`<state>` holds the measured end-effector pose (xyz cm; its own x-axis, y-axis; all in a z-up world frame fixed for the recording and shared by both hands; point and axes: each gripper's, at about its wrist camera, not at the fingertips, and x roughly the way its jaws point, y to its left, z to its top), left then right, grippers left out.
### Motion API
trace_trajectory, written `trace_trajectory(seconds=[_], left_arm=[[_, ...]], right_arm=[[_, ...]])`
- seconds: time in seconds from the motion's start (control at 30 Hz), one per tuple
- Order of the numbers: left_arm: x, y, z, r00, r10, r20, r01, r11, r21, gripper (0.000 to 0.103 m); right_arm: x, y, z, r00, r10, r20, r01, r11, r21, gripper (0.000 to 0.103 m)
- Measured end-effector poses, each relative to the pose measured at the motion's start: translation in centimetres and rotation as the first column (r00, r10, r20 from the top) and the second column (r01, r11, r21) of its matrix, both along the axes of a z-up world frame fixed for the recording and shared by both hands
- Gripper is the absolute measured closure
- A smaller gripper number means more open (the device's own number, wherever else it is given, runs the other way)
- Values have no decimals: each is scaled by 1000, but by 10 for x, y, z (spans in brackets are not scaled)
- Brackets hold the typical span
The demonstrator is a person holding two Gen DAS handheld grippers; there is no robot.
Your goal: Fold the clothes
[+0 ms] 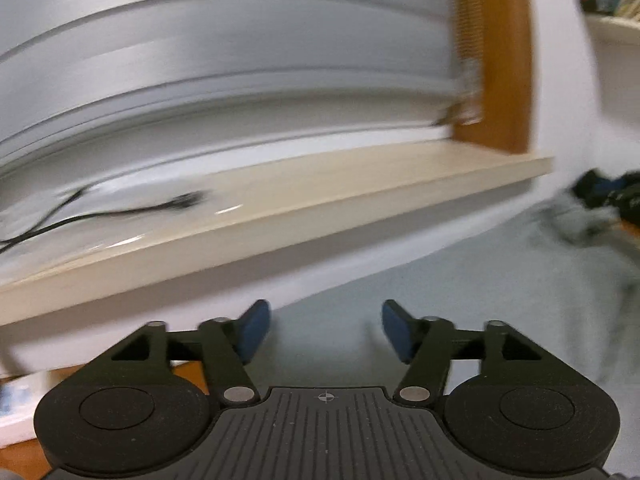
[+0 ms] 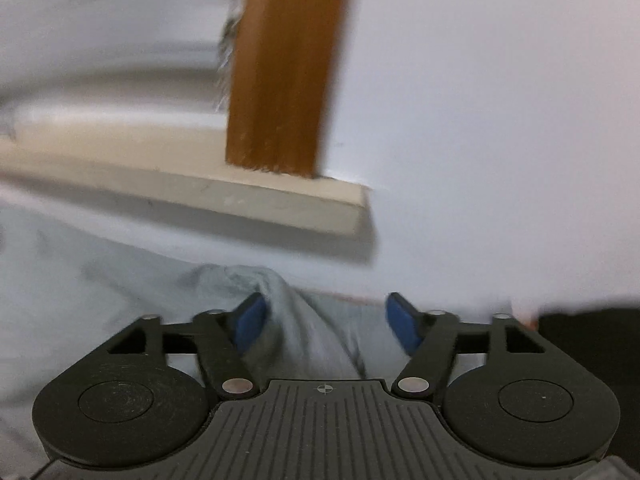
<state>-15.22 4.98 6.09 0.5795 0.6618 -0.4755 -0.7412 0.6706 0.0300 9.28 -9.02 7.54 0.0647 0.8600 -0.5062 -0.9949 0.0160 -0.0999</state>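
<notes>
Both grippers spread wide, empty. Garment [image 2: 304,320] lies under and ahead of right gripper [image 2: 325,320], a ridge bunched between its fingers; left gripper [image 1: 325,330] over flat cloth. Likely soft, light, limp: pinch the ridge.

Matt black plastic forms the left gripper [image 1: 324,330], with blue rubbery pads [image 1: 253,330]. The window sill [image 1: 280,216] looks glossy pale wood. Lower centre, soft grey cloth garment [image 2: 304,332]; upper centre, brown wood frame [image 2: 288,64].
</notes>
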Motion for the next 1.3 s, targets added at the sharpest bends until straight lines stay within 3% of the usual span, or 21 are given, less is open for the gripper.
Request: trace_trajectory(seconds=[0.13,0.33,0.63,0.9,1.07,1.2,1.3], left_arm=[[45,-18,-6,992,-117,51,121,990,-75,25],[96,-51,-37,969,-224,-102,217,974,-71,25],[74,-85,-51,962,-188,-198,178,982,-67,25],[51,-98,-48,973,-141,-184,127,988,-86,20],[48,-83,-39,971,-161,-176,144,984,-109,20],[25,-59,-26,977,-123,-174,114,991,-65,17],[2,-32,-17,982,-93,-167,89,995,-33,17]], right_arm=[[16,-42,-2,992,-11,-122,13,1000,13,30],[8,-60,-31,989,25,-147,-28,999,-20,30],[4,-77,-44,974,64,-216,-67,998,-9,28],[-14,-92,-44,976,84,-200,-88,996,-7,28],[-7,-92,-43,972,49,-229,-51,999,-5,28],[3,-86,-34,981,1,-195,-9,999,-41,32],[-6,-60,-23,985,25,-168,-33,998,-47,35]])
